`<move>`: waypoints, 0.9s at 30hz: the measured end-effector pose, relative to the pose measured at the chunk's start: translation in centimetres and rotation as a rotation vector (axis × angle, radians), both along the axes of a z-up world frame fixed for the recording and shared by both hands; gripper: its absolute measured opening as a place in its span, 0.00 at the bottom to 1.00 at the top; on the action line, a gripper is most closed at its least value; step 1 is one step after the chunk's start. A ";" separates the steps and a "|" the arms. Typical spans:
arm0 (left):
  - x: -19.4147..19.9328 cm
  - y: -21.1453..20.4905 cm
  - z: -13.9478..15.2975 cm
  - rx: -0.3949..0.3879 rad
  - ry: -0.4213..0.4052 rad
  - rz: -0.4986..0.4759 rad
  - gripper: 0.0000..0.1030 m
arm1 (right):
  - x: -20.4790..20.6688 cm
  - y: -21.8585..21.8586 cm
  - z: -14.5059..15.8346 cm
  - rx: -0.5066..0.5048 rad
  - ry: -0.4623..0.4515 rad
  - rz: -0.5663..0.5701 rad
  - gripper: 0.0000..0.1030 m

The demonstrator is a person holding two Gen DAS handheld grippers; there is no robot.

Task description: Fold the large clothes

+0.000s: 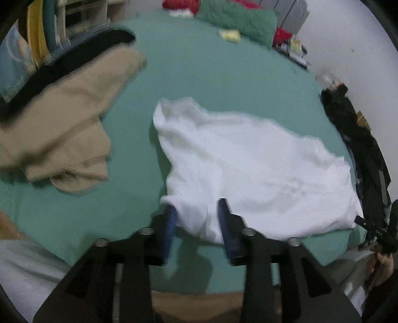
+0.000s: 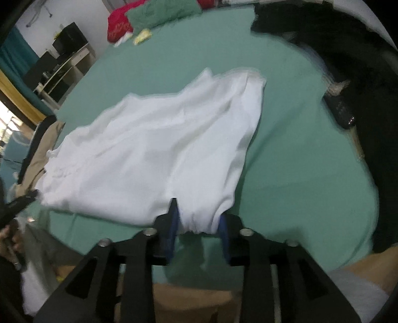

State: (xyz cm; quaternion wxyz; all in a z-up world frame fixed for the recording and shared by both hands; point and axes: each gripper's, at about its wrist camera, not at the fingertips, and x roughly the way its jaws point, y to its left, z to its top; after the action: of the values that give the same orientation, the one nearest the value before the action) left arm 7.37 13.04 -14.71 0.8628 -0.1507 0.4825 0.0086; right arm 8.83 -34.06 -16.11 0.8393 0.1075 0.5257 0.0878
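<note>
A white garment [image 1: 248,161] lies partly folded on the green bed sheet [image 1: 211,74]. My left gripper [image 1: 196,203] stands at its near left corner. The blue fingers are apart, and a loose flap of cloth lies between them and drapes over the left finger. In the right wrist view the same garment [image 2: 154,149] spreads away to the left. My right gripper [image 2: 198,208] is at its near right corner. The jaws are apart, with a bunched hem sitting between the blue pads. Neither pair visibly pinches the cloth. The picture is blurred.
A beige garment [image 1: 62,111] is heaped on dark clothes at the left. Black clothes [image 1: 353,129] line the bed's right edge near the wall. A green pillow [image 1: 238,20] and red items lie at the far end. Shelves [image 2: 62,72] stand beyond the bed.
</note>
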 end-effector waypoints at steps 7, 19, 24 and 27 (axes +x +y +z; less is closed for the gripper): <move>2.5 -5.0 2.0 -0.007 -0.065 -0.157 0.46 | 1.0 2.5 3.4 -0.067 -0.204 0.050 0.60; 6.1 -9.3 -3.2 0.093 0.095 -0.251 0.46 | 6.7 7.8 -1.4 -0.048 -0.066 0.192 0.68; 8.8 -9.9 -3.1 0.123 0.091 -0.266 0.46 | 9.7 8.4 -1.5 -0.026 -0.077 0.182 0.69; 10.6 -9.8 -3.3 0.093 0.100 -0.257 0.46 | 12.0 9.2 -1.7 -0.023 -0.059 0.187 0.69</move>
State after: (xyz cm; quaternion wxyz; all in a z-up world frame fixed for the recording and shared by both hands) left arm 17.93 3.25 -17.99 0.8376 -0.0468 0.5395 -0.0719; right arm 20.79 -24.82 -17.85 0.8437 0.0458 0.5095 0.1629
